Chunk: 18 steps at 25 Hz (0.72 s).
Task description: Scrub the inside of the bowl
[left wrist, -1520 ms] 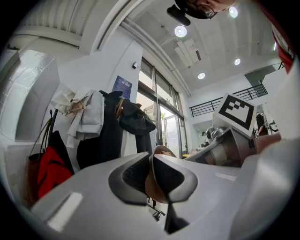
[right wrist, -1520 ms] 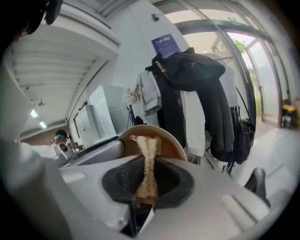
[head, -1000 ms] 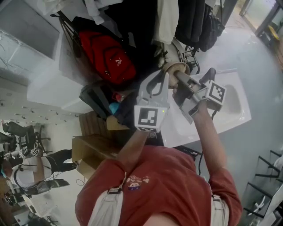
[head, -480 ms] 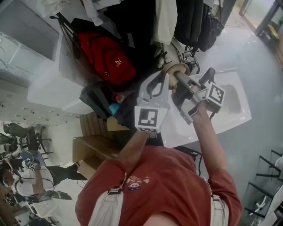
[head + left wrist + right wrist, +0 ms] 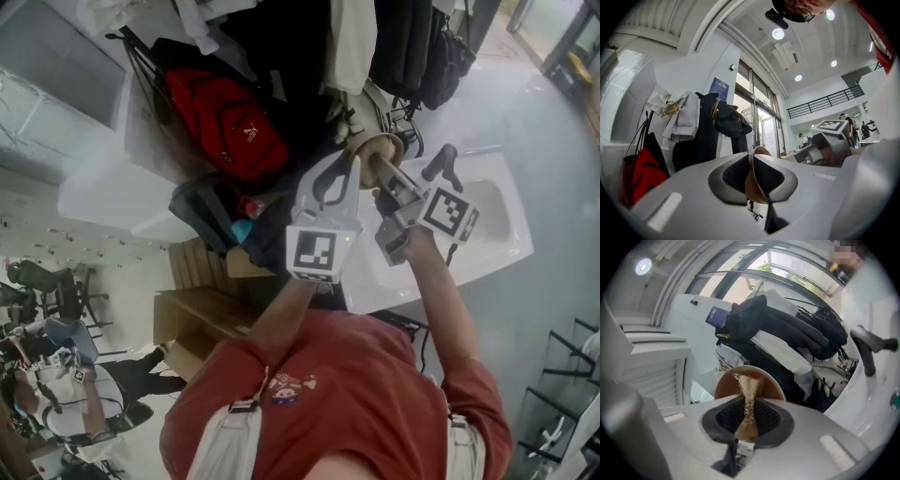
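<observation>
A brown wooden bowl (image 5: 375, 148) is held up in the air, its rim (image 5: 756, 180) clamped edge-on between the jaws of my left gripper (image 5: 757, 183), which is shut on it. My right gripper (image 5: 386, 180) points into the bowl from the right and is shut on a tan fibrous scrubber (image 5: 747, 409). The scrubber's frayed tip lies against the bowl's inside (image 5: 765, 379) in the right gripper view. From the left gripper view the right gripper (image 5: 828, 145) shows just beyond the bowl. The contact spot itself is hidden in the head view.
A white sink (image 5: 492, 246) with a dark faucet (image 5: 442, 159) lies below the grippers. A red backpack (image 5: 225, 117) and dark coats (image 5: 405, 47) hang behind. Cardboard boxes (image 5: 192, 319) stand at the left.
My right gripper has rolled about its own axis, so its marker cube now faces the head camera more squarely. The left gripper and the bowl have stayed where they were.
</observation>
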Tool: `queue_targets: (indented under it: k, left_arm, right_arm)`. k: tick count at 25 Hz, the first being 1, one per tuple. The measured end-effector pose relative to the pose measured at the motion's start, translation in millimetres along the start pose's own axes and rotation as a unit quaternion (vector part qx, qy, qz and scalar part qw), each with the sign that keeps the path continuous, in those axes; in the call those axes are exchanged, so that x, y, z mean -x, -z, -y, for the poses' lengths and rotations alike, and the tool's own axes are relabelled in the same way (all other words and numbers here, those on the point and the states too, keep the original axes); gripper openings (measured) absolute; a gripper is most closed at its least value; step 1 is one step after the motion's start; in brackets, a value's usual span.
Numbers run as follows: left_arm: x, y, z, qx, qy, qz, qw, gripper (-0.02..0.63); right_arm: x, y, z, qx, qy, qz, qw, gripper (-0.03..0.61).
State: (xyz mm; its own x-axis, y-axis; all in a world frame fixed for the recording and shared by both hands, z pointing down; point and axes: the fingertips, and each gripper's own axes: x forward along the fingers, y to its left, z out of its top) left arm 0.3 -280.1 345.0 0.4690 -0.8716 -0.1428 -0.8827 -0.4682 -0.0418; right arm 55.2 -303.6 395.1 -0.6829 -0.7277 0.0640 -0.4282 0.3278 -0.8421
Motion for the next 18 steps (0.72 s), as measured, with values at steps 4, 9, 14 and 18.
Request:
queue_targets:
  k: [4, 9, 14, 18]
  left_arm:
    - [0.2, -0.6, -1.1, 0.003, 0.001, 0.001, 1.0, 0.035]
    - [1.7, -3.1, 1.2, 0.006, 0.004, 0.001, 1.0, 0.035]
    - [3.7, -3.8, -0.3, 0.008, 0.006, 0.0, 0.9999, 0.035]
    - [3.8, -5.4, 0.0, 0.012, 0.009, 0.0, 0.9999, 0.035]
  right_arm:
    - [-0.6, -0.2, -4.2, 0.108, 0.027, -0.004, 0.994, 0.049]
    - [1.8, -0.7, -9.2, 0.222, 0.052, -0.011, 0.974, 0.049]
    - [-0.2, 2.8, -16.6, 0.394, 0.091, -0.028, 0.914, 0.049]
    - [-0.1, 3.2, -24.7, 0.555, 0.125, -0.037, 0.821, 0.049]
